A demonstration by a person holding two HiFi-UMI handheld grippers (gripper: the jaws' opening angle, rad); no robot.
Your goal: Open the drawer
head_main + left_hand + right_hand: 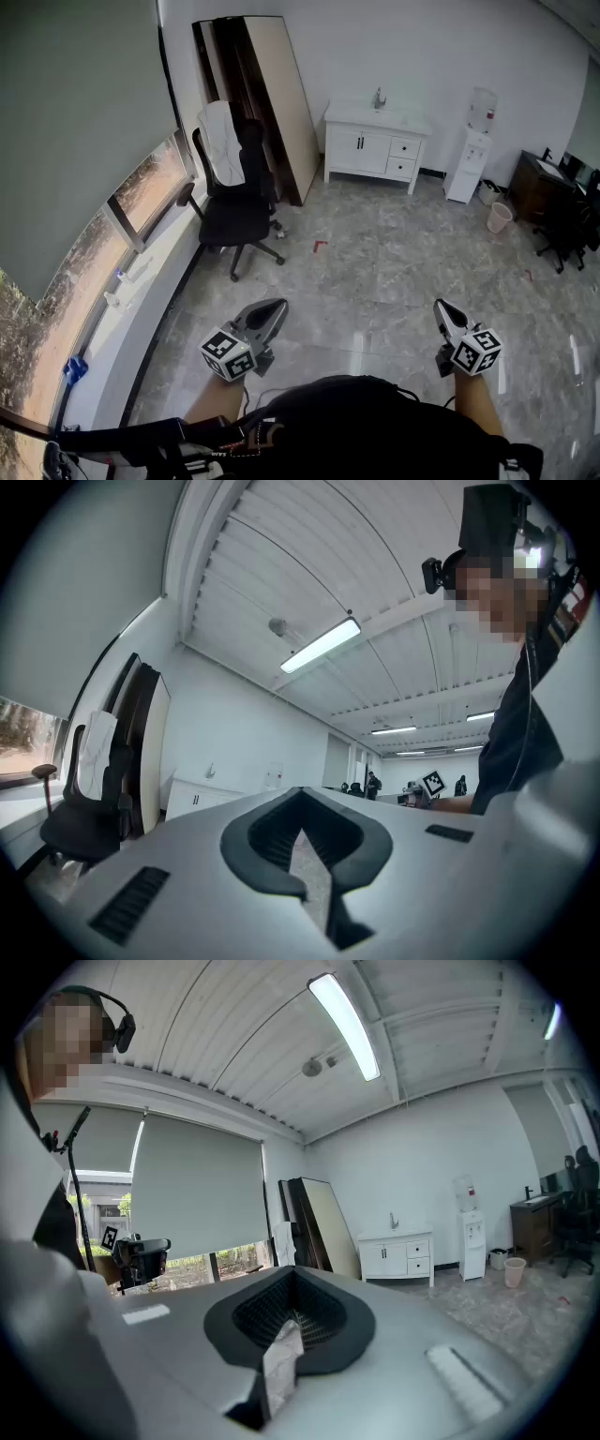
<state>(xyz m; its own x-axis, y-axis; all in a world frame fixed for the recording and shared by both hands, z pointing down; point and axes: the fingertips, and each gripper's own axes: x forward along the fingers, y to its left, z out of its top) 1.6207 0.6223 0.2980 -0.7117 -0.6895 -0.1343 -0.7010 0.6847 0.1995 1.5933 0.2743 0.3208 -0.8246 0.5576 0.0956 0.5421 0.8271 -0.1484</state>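
Grey marbled floor tiles (pixel 375 281) run bare from the person's feet to the far wall. Both tools hang over them close to the body: the left gripper (pixel 275 307) and the right gripper (pixel 444 311) each have their jaws pressed together with nothing between them. The task's thing is well apart from both, across the room. It is a white vanity cabinet (pixel 373 150) against the far wall, with an upper drawer (pixel 406 147) and a lower drawer (pixel 401 168) stacked at its right end beside two doors. The likeliest failure, I judge, is arriving with the jaws closed and knocking a small dark knob instead of gripping it. The knobs look tiny, so an off-centre pinch could slip as the pull starts. Taking the wrong drawer is also possible, since the task names neither. Nothing stands on the direct line. A black office chair (pixel 234 211) with a white cloth (pixel 223 141) over its back sits off to the left near the window (pixel 141 192). A red mark (pixel 321 246) lies on the tiles midway, and a pink waste bin (pixel 501 217) stands to the right. A water dispenser (pixel 472 150) stands near the cabinet's right end and could crowd the pulling arm. Tall boards (pixel 272 94) lean on the wall to the cabinet's left.
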